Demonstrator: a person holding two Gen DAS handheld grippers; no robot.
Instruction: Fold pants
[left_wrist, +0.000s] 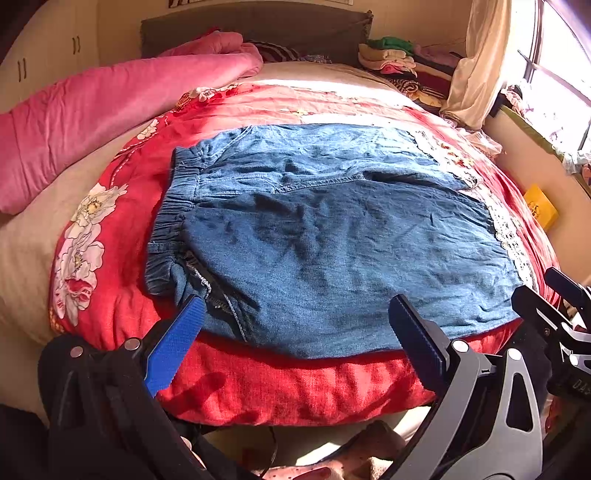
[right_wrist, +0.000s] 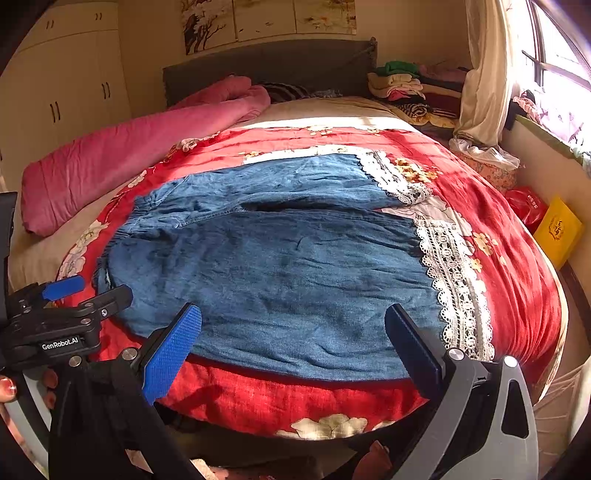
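the left hand-held gripper (left_wrist: 295, 314) hovers with blue fingers spread wide, holding nothing, over the near edge of one pair of blue denim pants with white lace hems (left_wrist: 332, 236). the right hand-held gripper (right_wrist: 293, 321) likewise gapes empty. pants lie flat on one red floral quilt (right_wrist: 295, 402) on the bed.

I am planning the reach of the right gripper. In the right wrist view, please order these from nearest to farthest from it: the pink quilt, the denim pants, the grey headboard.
Measured from the right gripper:
1. Denim pants, lying directly ahead under the open fingers.
2. Pink quilt, far left on the bed.
3. Grey headboard, at the back against the wall.
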